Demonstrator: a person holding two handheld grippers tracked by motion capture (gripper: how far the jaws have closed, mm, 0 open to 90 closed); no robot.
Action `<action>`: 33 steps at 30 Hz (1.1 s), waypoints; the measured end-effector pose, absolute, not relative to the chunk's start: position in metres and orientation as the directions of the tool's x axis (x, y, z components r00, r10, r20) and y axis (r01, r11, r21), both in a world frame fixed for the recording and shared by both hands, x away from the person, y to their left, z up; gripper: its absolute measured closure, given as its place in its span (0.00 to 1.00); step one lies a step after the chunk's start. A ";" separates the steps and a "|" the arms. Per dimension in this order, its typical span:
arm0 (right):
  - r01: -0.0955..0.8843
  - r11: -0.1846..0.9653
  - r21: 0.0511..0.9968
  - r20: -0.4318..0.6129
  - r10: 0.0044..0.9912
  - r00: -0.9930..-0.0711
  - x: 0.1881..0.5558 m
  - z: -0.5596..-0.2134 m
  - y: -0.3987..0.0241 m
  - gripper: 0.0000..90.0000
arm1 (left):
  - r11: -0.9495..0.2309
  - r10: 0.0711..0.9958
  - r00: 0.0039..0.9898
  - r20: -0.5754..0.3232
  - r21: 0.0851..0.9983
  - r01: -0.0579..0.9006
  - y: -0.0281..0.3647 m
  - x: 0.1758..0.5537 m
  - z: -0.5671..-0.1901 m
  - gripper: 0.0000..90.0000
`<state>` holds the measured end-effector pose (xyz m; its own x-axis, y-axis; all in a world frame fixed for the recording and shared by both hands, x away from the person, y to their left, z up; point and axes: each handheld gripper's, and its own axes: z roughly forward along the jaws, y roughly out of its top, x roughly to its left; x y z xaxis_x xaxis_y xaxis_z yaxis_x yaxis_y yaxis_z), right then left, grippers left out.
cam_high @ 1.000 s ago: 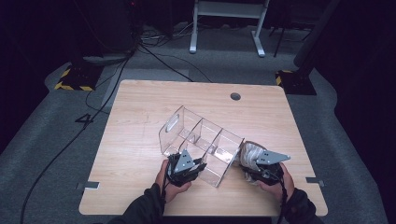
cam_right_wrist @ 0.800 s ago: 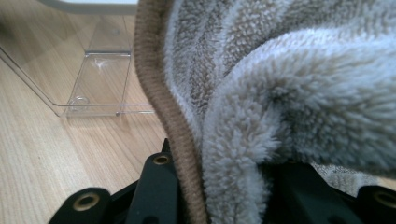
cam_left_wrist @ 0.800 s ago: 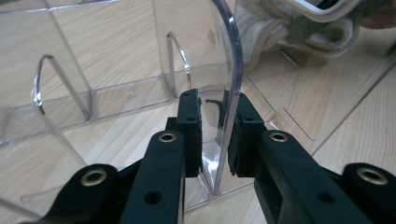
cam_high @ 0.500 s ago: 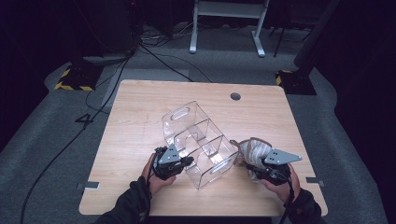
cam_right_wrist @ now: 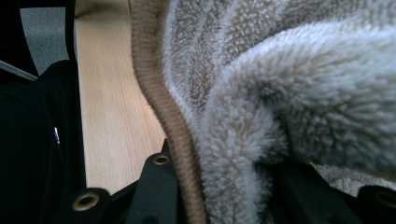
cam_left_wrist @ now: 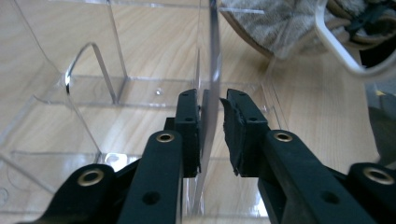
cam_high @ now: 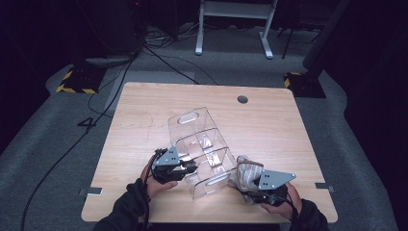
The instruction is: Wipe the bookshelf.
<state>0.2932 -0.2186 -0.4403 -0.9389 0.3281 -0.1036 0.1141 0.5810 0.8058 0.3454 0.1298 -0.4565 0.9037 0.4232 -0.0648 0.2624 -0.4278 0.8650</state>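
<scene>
The left gripper (cam_left_wrist: 211, 128) lies level at the organizer (cam_high: 199, 149), its fingers just opening around a clear wall; the right gripper (cam_high: 255, 190) stays clamped on the sock (cam_right_wrist: 280, 93), now farther right; the organizer has turned on the counter (cam_high: 139, 120).

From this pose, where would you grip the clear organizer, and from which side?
The near-left side wall's top edge, from above: the organizer is thin clear plastic with open-topped compartments, so a wall slips between the jaws. The left gripper straddles one such wall now, jaws just opening. The handle cutout looks wider, less suited.
</scene>
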 end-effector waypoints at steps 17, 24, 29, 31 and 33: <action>0.177 0.528 0.830 -0.102 0.457 -0.884 0.308 -0.435 -0.237 0.79 | -0.417 0.399 0.916 -0.036 0.882 0.217 0.115 0.355 -0.449 0.96; 0.182 0.520 0.835 -0.118 0.492 -0.863 0.310 -0.432 -0.248 0.79 | -0.442 0.349 0.937 -0.023 0.878 0.186 0.114 0.353 -0.447 0.96; 0.183 0.480 0.858 -0.093 0.495 -0.864 0.311 -0.428 -0.253 0.79 | -0.444 0.293 0.956 -0.036 0.880 0.169 0.111 0.352 -0.448 0.96; 0.168 0.492 0.854 -0.104 0.479 -0.872 0.310 -0.428 -0.249 0.79 | -0.448 0.268 0.963 -0.036 0.880 0.157 0.109 0.352 -0.448 0.96; 0.163 0.496 0.853 -0.106 0.470 -0.876 0.310 -0.428 -0.245 0.79 | -0.446 0.257 0.966 -0.042 0.881 0.157 0.108 0.354 -0.448 0.96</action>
<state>0.3103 -0.2448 -0.4278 -0.8763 0.4699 -0.1059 0.1628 0.4958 0.8530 0.3537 0.1078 -0.4482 0.9656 0.2566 -0.0419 0.1567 -0.4459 0.8812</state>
